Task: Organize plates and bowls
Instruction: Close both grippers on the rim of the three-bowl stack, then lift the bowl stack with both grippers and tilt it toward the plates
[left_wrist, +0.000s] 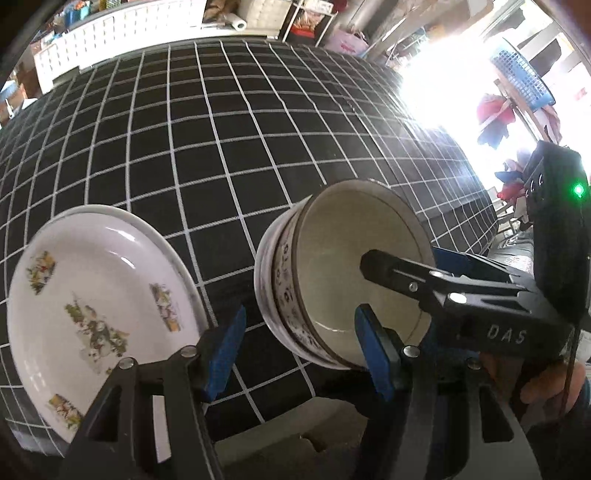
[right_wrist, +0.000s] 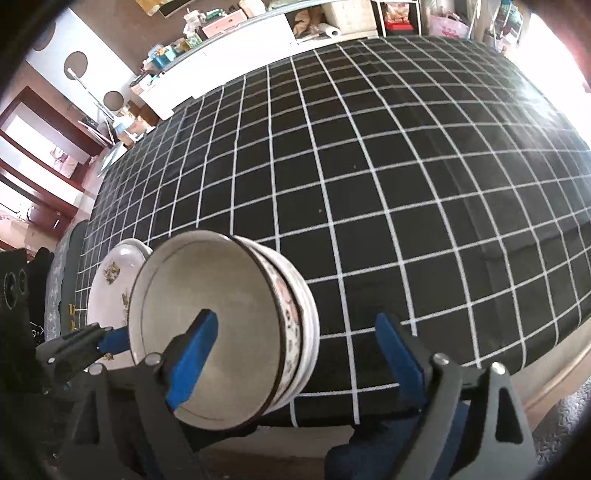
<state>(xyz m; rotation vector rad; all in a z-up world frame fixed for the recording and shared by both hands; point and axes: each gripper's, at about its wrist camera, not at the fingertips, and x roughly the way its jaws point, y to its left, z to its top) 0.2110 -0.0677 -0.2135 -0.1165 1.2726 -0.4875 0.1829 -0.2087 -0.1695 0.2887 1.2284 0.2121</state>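
- My left claw (left_wrist: 297, 354) points steeply down at the near table edge, jaws about half open, nothing between the blue pads (left_wrist: 225, 354).
- Left claw sits between the plates (left_wrist: 99, 295) on its left and the bowls (left_wrist: 332, 280) on its right; pads touch neither as far as I can tell.
- My right claw (right_wrist: 299, 358) also tilts steeply down, jaws wide apart.
- Right claw straddles the bowls' (right_wrist: 221, 325) near right rim: left pad (right_wrist: 192, 354) over the inside of the top bowl, right pad (right_wrist: 400, 354) outside, well clear of the wall. No grip visible.
- Bowls are nested in a short stack, upright on the black grid cloth (right_wrist: 369, 184), near the front edge.
- Plates (right_wrist: 110, 280) are stacked just left of the bowls, floral print, also near the front edge.
- From the left camera, my right claw's finger (left_wrist: 391, 269) reaches into the top bowl; a hand (left_wrist: 550, 387) grips its handle at lower right.
- From the right camera, the left claw's tip (right_wrist: 110, 339) shows beside the bowls, over the plates.
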